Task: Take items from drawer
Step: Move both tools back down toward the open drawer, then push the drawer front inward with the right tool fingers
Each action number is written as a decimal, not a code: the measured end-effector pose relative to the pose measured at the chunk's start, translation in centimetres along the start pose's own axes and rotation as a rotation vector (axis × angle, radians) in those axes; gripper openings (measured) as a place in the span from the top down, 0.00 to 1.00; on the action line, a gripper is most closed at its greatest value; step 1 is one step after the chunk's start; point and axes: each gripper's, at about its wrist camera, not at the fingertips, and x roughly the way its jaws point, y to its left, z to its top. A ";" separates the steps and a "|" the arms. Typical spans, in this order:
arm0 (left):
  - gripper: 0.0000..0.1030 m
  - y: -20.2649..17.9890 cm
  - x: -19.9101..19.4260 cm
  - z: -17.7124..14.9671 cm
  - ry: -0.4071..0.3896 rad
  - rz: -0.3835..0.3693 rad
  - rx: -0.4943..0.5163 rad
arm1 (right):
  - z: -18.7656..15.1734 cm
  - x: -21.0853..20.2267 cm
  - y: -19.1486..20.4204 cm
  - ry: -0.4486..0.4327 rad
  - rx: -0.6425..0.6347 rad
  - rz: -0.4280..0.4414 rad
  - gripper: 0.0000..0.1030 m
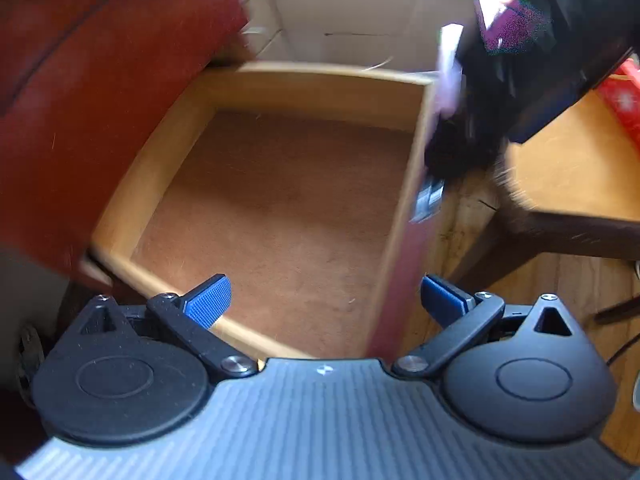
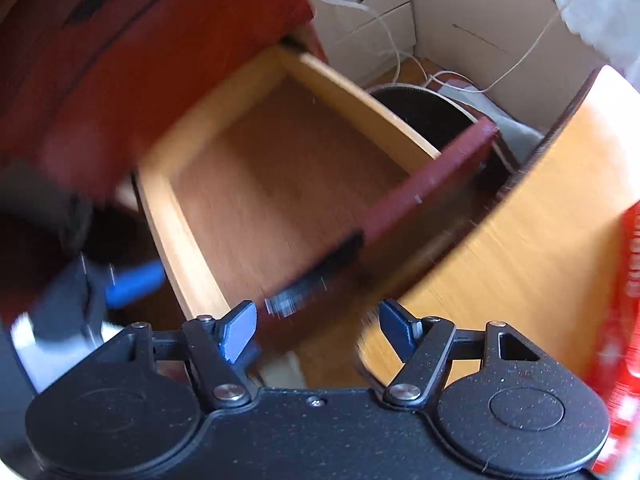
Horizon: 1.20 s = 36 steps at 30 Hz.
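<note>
- Pale walls and a white cabinet are filling the background behind a dark red-brown chest point(image 1: 80, 100), with white cables point(image 2: 394, 46) trailing down to the wooden floor point(image 1: 560, 292).
- A light wood tabletop point(image 2: 520, 260) is standing to the right of the chest, and a red packet point(image 2: 628, 300) is lying along its right edge.
- The drawer point(image 1: 280, 216) is standing pulled well out of the chest, showing pale wood walls, a brown fibreboard bottom and a red-brown front panel point(image 2: 432, 184); no items are showing inside it in either view.
- A dark round object point(image 2: 432, 116) with a pale rim is sitting on the floor just beyond the drawer's far side; what it is cannot be told.
- The left tongs point(image 1: 326, 300) are hovering above the near part of the drawer, spread wide and gripping nothing, with one blue pad over the drawer's side wall and the other outside the front panel.
- The right tongs point(image 2: 318, 326) are hanging over the front panel's outer face near its blurred metal handle point(image 2: 288, 300), also spread wide and gripping nothing.
- In the left wrist view the right tongs' body is appearing as a dark blur at the upper right, beside the drawer front; in the right wrist view a blue pad point(image 2: 136, 282) of the left tongs is showing at the left.
</note>
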 end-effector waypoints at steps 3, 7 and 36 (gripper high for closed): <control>0.00 2.0 1.4 -0.1 0.069 -0.097 -0.119 | 0.8 1.2 -1.1 0.000 0.106 0.077 0.28; 0.00 1.7 1.5 0.0 0.054 -0.100 -0.094 | 1.6 2.3 -2.1 -0.004 0.188 0.149 0.28; 0.42 3.3 2.1 0.5 -0.108 -0.015 -0.161 | 2.3 8.2 -2.2 -0.082 0.268 0.226 0.45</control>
